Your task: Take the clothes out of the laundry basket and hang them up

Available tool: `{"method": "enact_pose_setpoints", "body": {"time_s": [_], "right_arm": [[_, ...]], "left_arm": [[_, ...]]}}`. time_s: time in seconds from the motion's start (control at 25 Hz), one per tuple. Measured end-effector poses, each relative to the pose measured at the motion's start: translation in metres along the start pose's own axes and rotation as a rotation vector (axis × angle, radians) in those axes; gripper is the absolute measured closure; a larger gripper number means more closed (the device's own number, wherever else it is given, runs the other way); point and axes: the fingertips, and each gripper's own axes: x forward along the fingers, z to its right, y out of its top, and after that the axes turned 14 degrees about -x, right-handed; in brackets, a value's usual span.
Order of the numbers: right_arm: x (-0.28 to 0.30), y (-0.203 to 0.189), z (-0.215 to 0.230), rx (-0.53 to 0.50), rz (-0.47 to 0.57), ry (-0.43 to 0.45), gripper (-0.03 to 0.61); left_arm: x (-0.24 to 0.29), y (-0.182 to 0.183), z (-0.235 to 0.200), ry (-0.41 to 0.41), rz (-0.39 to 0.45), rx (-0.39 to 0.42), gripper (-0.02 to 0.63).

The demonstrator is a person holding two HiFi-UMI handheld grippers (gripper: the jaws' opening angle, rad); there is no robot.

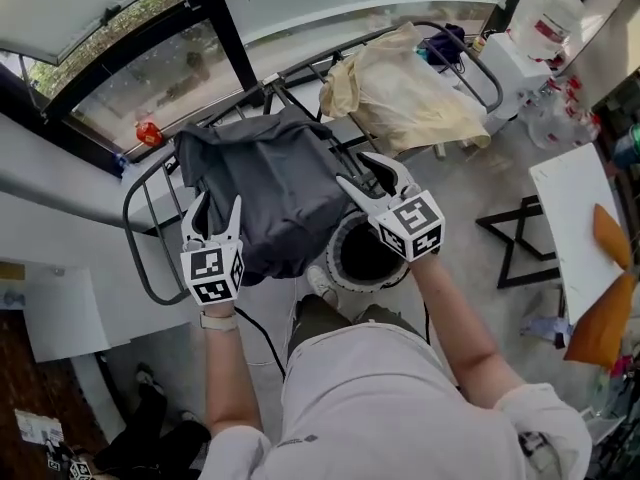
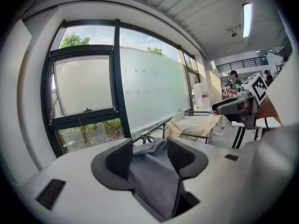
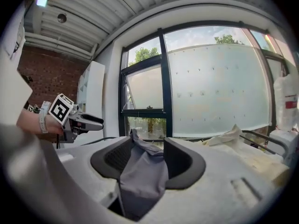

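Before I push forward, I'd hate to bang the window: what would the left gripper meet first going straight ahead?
The grey garment, lying between the spread jaws of the left gripper. Behind it come the drying rack bars, then probably the window; depth is unclear.

Dark grey garment (image 1: 262,183) draped, seemingly bunched, over the drying rack (image 1: 125,213)

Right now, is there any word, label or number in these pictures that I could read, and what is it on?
No text here is readable.
White container with a red label: print too blurred to read.
Black-and-white square markers on the cubes of the left gripper and the right gripper: patterns, not letters.
Small white printed card on the floor: too small to read.
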Motion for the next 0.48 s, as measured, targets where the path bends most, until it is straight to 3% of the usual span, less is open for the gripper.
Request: {"method": "enact_pose_setpoints", "body": {"time_s": [0.28,0.48], "right_arm": [[-0.083,0.017,-0.038,0.002,0.109,-0.034,0.447],[-0.121,0.014,-0.060,-0.025,0.131,-0.031,0.489]], "left_arm": [[-0.072,0.000,0.083,-0.171,0.181,-0.062,0.480],[-0.108,-0.008,0.117,-0.212,0.241,-0.059,0.551]]}}
